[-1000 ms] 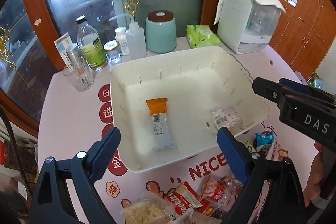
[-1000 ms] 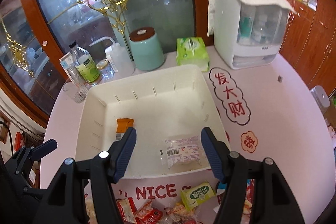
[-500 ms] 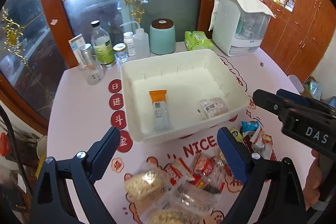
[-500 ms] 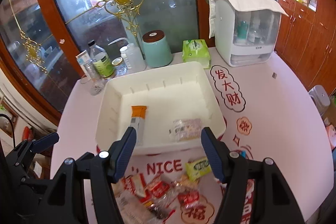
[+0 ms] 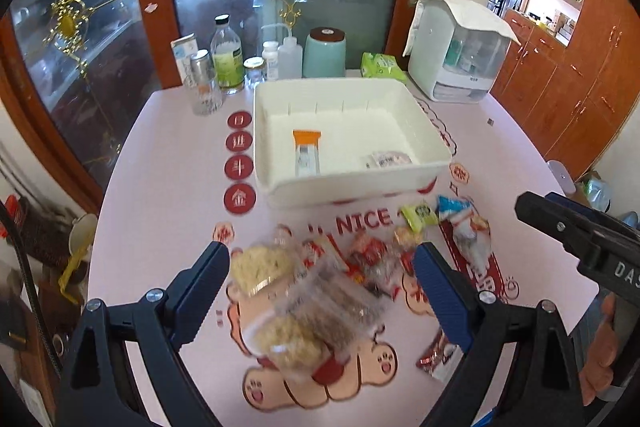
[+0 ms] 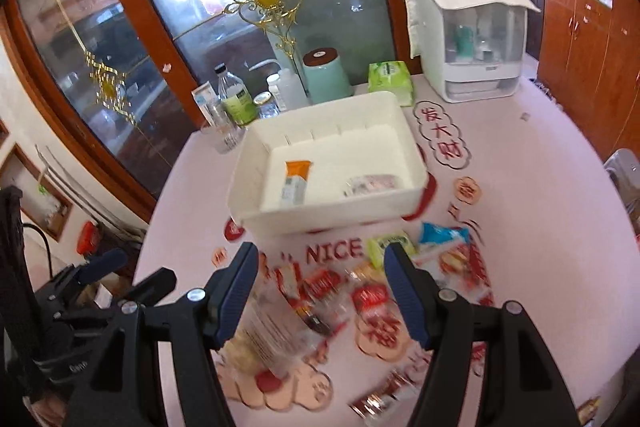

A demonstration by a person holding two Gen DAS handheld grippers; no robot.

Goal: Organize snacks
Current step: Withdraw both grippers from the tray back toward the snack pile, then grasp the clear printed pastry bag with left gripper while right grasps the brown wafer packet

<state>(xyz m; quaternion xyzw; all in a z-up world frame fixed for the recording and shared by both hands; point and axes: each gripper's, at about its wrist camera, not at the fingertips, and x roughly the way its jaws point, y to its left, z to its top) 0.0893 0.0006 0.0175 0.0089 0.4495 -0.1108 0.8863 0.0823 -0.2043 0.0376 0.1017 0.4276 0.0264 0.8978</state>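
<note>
A white bin (image 5: 276, 183) (image 6: 332, 217) stands mid-table. In it lie an orange-topped bar (image 5: 306, 151) (image 6: 296, 178) and a clear wrapped snack (image 5: 387, 159) (image 6: 372, 183). Loose snack packets (image 5: 304, 291) (image 6: 344, 291) are spread on the table in front of the bin, among them a green packet (image 5: 418, 214) (image 6: 390, 246) and a blue-topped one (image 5: 454, 207) (image 6: 442, 234). My left gripper (image 5: 322, 267) hangs open above the clear packets. My right gripper (image 6: 320, 267) is open too, over the red packets, holding nothing. It also shows at the right of the left wrist view (image 5: 576, 231).
Bottles (image 5: 227, 59), a glass (image 5: 206, 99), a teal canister (image 5: 324, 53), a green tissue pack (image 5: 382, 67) and a white dispenser (image 5: 460, 55) line the table's far edge before a glass door. A person's hand (image 5: 602, 347) holds the right gripper. Wooden cabinets (image 5: 580, 67) stand at the right.
Both grippers have drawn back from the bin and risen a little. The pile of loose packets has come into view under them. Both stay open with nothing held.
</note>
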